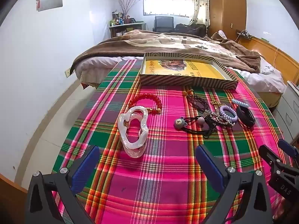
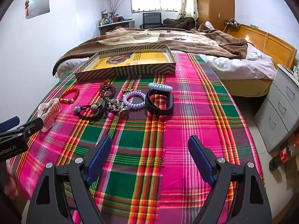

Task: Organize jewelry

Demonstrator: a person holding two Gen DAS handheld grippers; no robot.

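Jewelry lies on a plaid cloth [image 1: 158, 177]. A pearly white claw clip [image 1: 133, 128] sits just ahead of my left gripper [image 1: 147, 149], which is open and empty. Behind the clip is a red bead bracelet [image 1: 147, 100]. To the right lie a bear hair tie [image 1: 180, 123], a dark bead strand [image 1: 196, 100], a purple spiral tie [image 2: 133, 99], a blue spiral tie [image 2: 160, 86] and a black band [image 2: 160, 102]. My right gripper [image 2: 149, 140] is open and empty, short of the black band. A shallow striped box [image 2: 130, 69] with a yellow bottom stands behind everything.
A bed with a brown blanket [image 2: 168, 39] lies beyond the box. Grey drawers [image 2: 280, 112] and a cola bottle [image 2: 284, 153] stand on the right beside the cloth's edge. A white wall [image 1: 37, 65] runs along the left.
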